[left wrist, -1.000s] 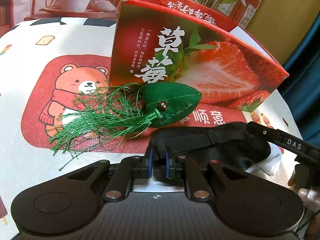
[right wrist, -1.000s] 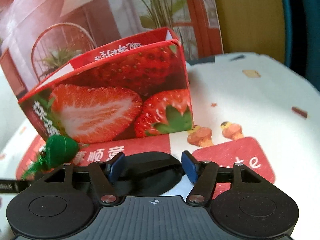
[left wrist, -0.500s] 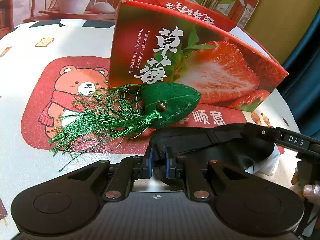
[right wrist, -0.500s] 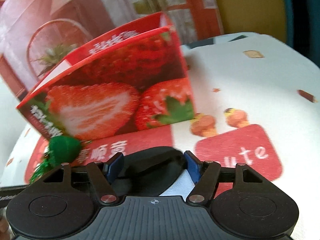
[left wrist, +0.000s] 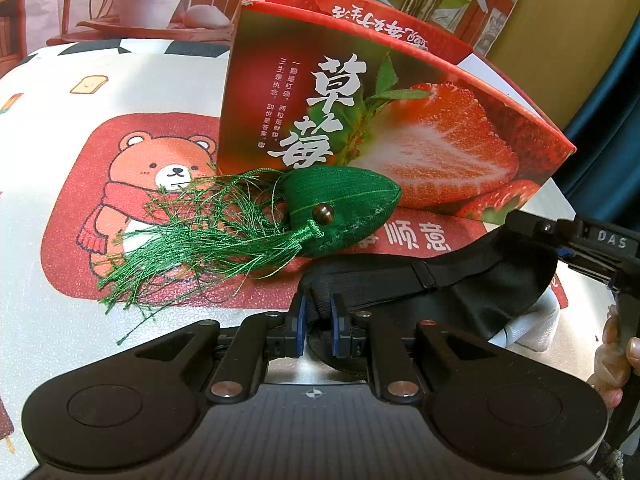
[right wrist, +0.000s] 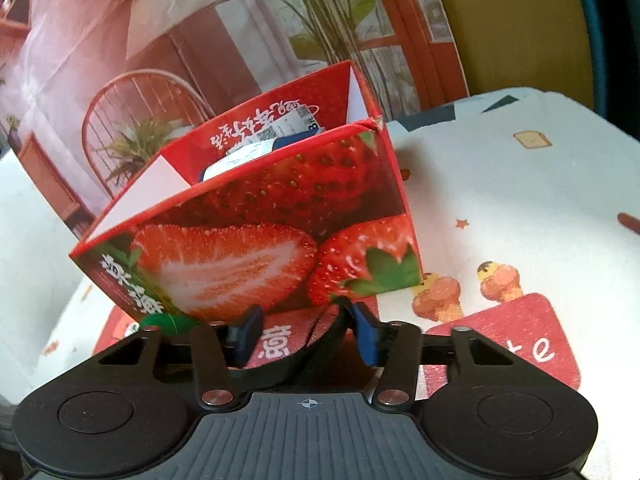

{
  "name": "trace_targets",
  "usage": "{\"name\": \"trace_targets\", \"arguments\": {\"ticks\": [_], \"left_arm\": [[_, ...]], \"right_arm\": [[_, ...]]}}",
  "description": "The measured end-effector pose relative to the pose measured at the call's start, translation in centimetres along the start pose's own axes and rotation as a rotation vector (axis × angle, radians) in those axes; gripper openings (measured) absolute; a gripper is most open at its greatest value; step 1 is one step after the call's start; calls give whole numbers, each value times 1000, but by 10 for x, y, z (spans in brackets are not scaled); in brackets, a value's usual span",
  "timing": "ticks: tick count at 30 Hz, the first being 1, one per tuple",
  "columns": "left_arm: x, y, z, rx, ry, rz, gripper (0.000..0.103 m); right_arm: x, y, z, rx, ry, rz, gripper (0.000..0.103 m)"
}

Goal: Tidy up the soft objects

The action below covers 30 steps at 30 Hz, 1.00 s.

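A black eye mask (left wrist: 460, 292) lies on the printed tablecloth in front of the strawberry box (left wrist: 380, 120). My left gripper (left wrist: 318, 328) is shut on the mask's near left end. A green sachet with a tassel (left wrist: 340, 208) rests against the box front, just beyond the mask. In the left wrist view my right gripper (left wrist: 560, 236) reaches in at the mask's right end. In the right wrist view my right gripper (right wrist: 306, 334) has its jaws closing. A thin black edge of the mask (right wrist: 316, 350) runs between them, beside the right pad.
The strawberry box (right wrist: 248, 220) is open at the top, with a white and blue packet (right wrist: 272, 144) inside. A white cloth (left wrist: 532, 320) shows under the mask's right end. A person's fingers (left wrist: 616, 360) hold the right gripper. The tablecloth (right wrist: 520, 208) stretches to the right.
The right gripper's jaws have narrowed and its view has tipped up, so the box's inside now shows. Only a thin edge of the mask shows between them. The left gripper has not moved.
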State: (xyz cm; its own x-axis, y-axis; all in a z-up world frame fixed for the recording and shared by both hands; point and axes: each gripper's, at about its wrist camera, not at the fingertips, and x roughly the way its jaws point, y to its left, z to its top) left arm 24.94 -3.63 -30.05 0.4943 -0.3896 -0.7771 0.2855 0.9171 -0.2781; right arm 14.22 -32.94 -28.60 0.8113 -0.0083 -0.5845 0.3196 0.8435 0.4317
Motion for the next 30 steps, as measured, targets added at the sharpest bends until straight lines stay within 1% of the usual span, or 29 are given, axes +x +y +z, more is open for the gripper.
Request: {"name": "trace_targets", "arguments": {"ticks": [2,5,7,10,14,18,24,27,30], "left_arm": [[0,0,0,1,0,0,15],[0,2,0,-10,-6,-9,15],[1,6,1,-33,-5,-26,13],[-1,6,1,-35,-3,-21,12],[-9,3,3,-26,-36,-24,10],[-22,-4,5,13,-79,-42,9],[-30,-20,7,76,-103,-88,8],[-43,-30,11,126,-161,-117,8],[-63,-37,19,168,-254,-150,8]], "right_arm": [[0,0,0,-14,3,-16,19],[-3,-4,0,-12,1,-30,13],[-5,-4,0,-22,0,-42,12],[-9,-2,1,-33,2,-31,11],[-12,5,4,-82,19,-19,11],[-14,7,6,-104,47,-6,11],[-20,8,7,-131,64,-2,11],[-26,6,11,-125,43,-1,11],[-41,7,20,-122,-7,13,11]]}}
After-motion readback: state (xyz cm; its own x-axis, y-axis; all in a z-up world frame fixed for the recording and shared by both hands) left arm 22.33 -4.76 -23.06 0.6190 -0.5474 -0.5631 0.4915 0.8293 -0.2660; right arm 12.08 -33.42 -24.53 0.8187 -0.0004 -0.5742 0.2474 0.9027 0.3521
